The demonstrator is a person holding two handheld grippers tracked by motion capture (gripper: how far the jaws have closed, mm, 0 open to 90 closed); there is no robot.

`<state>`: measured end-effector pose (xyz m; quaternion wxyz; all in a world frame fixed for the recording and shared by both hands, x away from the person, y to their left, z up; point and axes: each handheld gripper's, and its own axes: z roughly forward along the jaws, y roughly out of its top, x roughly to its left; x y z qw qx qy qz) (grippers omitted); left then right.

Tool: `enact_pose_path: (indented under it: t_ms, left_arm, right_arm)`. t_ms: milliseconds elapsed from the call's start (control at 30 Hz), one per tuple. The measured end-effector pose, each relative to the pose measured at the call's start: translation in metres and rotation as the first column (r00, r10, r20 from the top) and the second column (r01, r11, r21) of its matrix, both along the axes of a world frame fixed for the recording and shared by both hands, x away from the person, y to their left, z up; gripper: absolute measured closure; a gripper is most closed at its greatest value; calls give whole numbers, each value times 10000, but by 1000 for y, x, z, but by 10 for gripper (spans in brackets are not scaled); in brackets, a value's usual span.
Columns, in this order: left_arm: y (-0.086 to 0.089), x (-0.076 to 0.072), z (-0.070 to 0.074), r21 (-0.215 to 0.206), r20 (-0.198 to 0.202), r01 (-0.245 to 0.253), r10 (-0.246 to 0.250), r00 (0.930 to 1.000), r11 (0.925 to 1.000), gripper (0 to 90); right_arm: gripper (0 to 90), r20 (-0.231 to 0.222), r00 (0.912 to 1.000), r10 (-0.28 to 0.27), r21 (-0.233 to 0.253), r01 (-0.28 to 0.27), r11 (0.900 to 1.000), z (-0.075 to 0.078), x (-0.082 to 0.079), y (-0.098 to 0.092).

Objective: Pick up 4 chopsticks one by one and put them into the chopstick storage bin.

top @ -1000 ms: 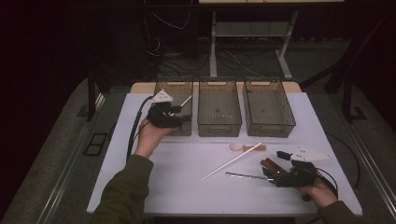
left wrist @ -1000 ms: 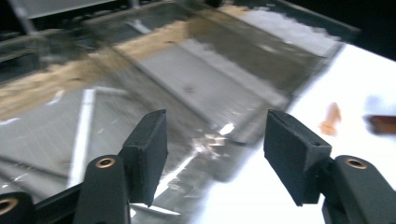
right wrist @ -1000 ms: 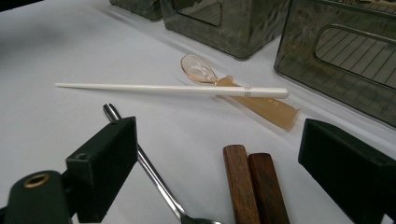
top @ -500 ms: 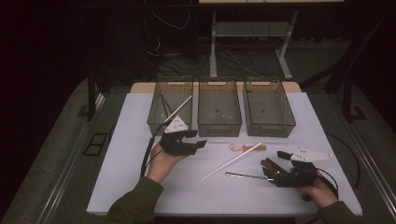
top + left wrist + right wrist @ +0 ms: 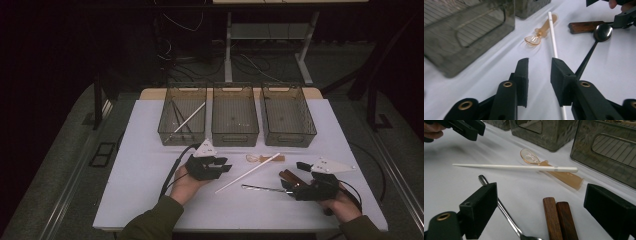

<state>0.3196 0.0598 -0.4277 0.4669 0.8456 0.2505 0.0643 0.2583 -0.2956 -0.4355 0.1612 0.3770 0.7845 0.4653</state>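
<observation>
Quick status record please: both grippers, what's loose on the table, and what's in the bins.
left gripper: open, empty, beside the white chopstick
right gripper: open, empty, over the wooden handles
amber plastic spoon: on table, under the white chopstick
metal spoon: on table, near right gripper
left bin: holds a white chopstick and dark sticks
middle bin: looks empty
right bin: looks empty

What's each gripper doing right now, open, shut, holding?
Left gripper: open, empty, over the long white plastic chopstick.
Right gripper: open wide, empty.
</observation>
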Motion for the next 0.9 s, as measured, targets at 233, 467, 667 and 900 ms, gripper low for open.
enact_pose_path:
  t_ms: [233, 467, 667, 900]
  left_arm:
    - [-18, -5, -8, 439, -81, 477, -474, 9988, 9979, 704]
    - [-31, -8, -17, 757, -337, 626, -601, 9976, 9952, 715]
    - [-36, -7, -24, 832, -588, 569, -521, 9969, 9949, 736]
    - [-39, -7, -27, 1271, -579, 839, -770, 9953, 9883, 765]
  right_arm:
    - [119, -27, 10000, 11, -14, -11, 10000, 0, 0, 0]
    - [119, -40, 10000, -4, -11, 4, 10000, -1, 0, 0]
    - [119, -56, 10000, -13, -8, 13, 10000, -1, 0, 0]
    - [119, -55, 10000, -16, -14, 16, 10000, 0, 0, 0]
